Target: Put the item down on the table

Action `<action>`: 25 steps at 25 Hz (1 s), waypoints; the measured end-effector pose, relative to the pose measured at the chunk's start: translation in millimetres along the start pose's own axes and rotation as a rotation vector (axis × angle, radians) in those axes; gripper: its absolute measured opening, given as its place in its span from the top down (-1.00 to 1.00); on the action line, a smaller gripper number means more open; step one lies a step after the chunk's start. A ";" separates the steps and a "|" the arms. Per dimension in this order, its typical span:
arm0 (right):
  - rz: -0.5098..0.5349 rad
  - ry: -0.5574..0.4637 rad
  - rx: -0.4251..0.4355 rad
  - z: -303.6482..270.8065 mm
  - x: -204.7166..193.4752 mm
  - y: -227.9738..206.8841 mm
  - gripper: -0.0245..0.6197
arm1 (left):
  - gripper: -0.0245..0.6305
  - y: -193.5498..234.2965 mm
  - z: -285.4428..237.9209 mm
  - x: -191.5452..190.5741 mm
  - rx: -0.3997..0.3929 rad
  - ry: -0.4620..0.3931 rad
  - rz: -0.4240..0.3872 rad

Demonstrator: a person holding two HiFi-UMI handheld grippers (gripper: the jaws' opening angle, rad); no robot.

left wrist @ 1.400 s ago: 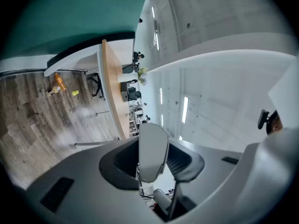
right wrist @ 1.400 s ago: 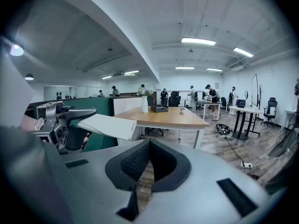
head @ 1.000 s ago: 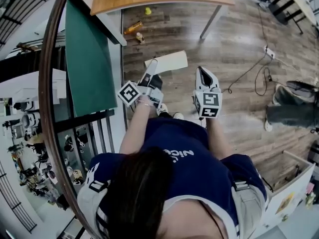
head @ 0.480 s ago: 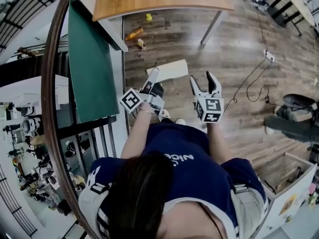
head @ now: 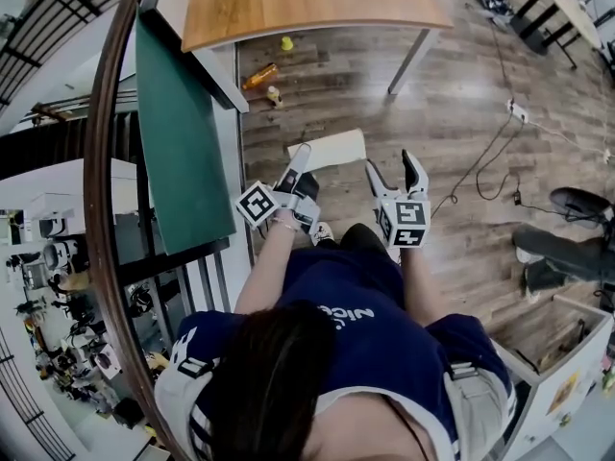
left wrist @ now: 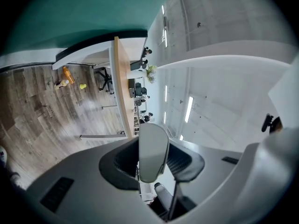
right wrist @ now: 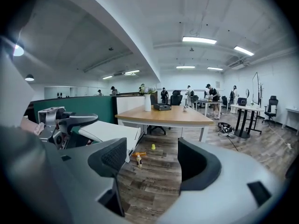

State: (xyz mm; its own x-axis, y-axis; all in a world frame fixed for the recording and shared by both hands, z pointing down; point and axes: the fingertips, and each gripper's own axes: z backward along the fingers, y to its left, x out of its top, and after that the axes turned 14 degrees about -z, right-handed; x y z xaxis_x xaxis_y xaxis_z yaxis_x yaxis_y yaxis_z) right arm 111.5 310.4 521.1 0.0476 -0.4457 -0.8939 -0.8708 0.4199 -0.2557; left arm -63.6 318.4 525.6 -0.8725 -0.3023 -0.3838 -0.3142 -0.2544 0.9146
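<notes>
Left hand-held gripper (head: 294, 173) clamps white panel (head: 332, 148), which runs crosswise ahead; counter (head: 317, 8) lies further ahead (well apart). Right hand-held gripper (head: 396, 173) is opening, nothing between its jaws.

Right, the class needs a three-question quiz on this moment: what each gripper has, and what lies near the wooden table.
1. Multiple choice: the left gripper is shut on A) a flat white item, B) a cup, C) nothing.
2. True or false: something stands between the jaws of the right gripper.
3. Fill in: the small yellow thing lies on the ____.
Key: 1 A. 2 False: its jaws are opening, with nothing between them. 3 floor, near the wooden table.
</notes>
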 end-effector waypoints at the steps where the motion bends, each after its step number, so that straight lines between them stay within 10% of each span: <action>1: -0.006 0.006 -0.001 0.1 -2.5 -0.4 -0.10 | 0.46 1.0 -0.4 -0.9 -0.001 0.005 0.002; 25: 0.044 0.090 0.111 -108.5 43.2 -79.9 -0.06 | 0.46 17.8 -117.1 27.5 -0.018 -0.068 -0.003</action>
State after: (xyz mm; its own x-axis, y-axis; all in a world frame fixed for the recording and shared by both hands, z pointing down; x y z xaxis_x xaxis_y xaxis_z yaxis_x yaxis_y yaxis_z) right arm 130.0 171.8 542.8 -0.0377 -0.4924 -0.8695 -0.8114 0.5230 -0.2610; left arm -49.4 198.0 516.5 -0.8952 -0.2381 -0.3767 -0.3110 -0.2719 0.9107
